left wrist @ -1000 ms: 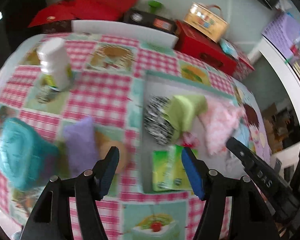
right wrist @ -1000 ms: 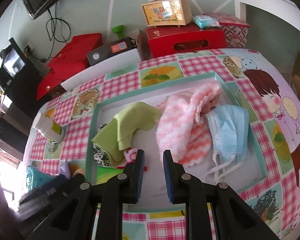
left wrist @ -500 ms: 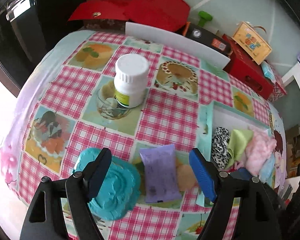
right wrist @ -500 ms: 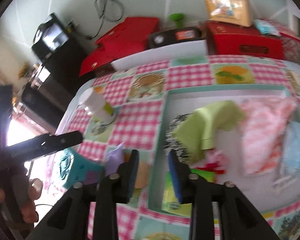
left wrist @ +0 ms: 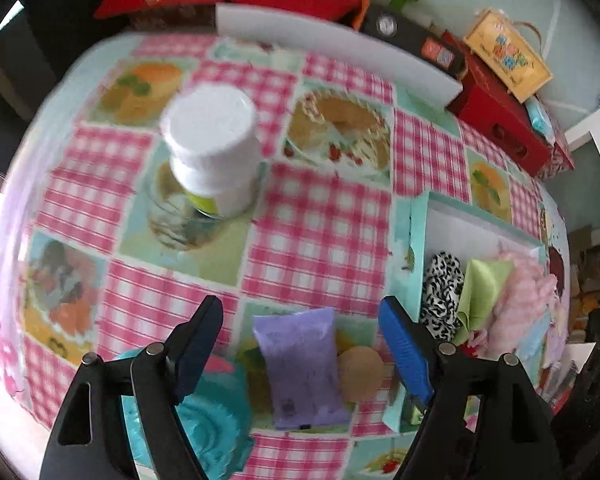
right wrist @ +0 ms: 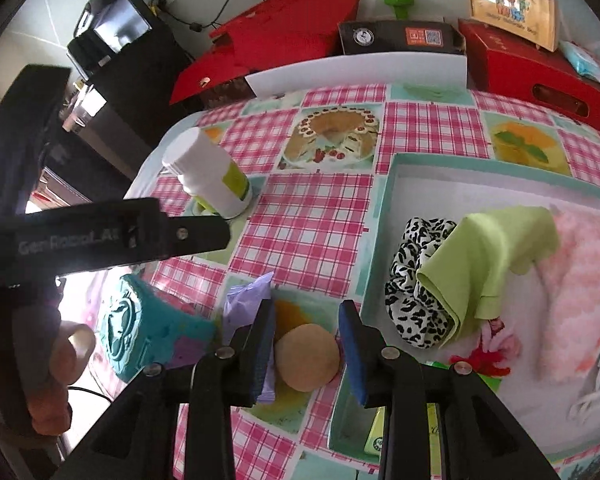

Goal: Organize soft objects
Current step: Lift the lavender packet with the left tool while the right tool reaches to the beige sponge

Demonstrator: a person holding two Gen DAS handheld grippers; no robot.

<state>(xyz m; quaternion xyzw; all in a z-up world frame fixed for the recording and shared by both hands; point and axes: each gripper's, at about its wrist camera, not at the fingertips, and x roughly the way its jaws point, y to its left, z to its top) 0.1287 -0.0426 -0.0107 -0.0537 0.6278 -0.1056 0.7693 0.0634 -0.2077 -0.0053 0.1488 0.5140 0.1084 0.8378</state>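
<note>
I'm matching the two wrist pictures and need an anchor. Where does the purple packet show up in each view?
Left wrist view: the purple packet lies low in the middle, framed between the open fingers of the left hand-held gripper.
Right wrist view: the purple packet is lower left of centre, partly hidden behind the right hand-held gripper's left finger.
Shared landmark: the round tan puff lying right beside it.

place: home room | signs: checked tablecloth [right wrist: 312, 232], red gift boxes [right wrist: 536, 68], household clutter
</note>
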